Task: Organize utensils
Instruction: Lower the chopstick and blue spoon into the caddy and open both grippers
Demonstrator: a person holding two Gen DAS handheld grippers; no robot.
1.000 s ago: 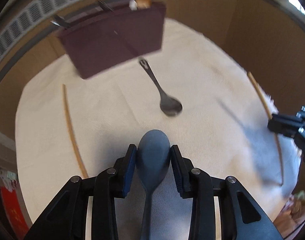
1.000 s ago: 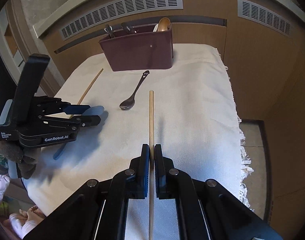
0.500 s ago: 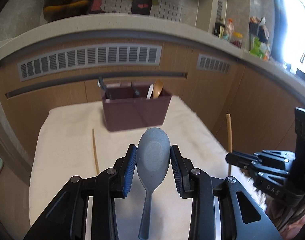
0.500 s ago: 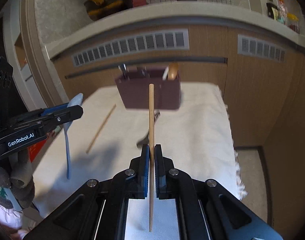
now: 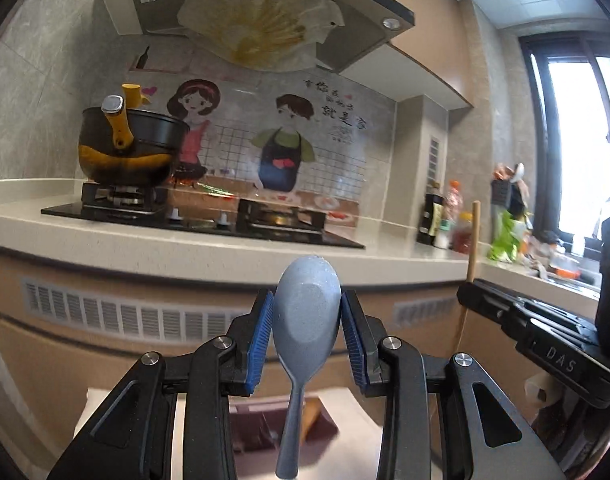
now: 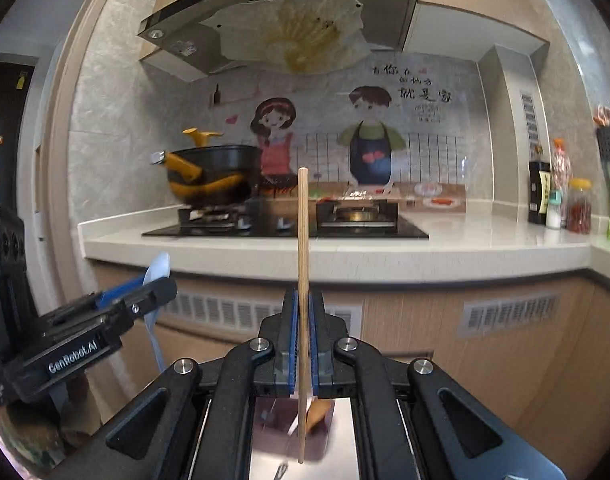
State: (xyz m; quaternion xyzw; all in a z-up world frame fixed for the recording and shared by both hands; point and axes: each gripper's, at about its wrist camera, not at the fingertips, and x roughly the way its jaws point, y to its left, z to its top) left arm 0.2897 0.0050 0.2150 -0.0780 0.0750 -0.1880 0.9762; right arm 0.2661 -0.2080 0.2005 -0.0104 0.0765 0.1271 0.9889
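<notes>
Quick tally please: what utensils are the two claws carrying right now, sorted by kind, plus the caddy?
Blue-grey plastic rice spoon, in the left claw: 1
Thin wooden chopstick, in the right claw: 1
Dark maroon utensil caddy, below both claws, blurred: 1
Total: 3

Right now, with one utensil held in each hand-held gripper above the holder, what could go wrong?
1. The left hand-held gripper holds the blue spoon by its rounded bowl, the handle hanging down; it may swing or slip.
2. The right hand-held gripper pinches the thin wooden chopstick at one point, so it could pivot and miss the maroon utensil holder.
3. The two grippers are close and might collide.
</notes>
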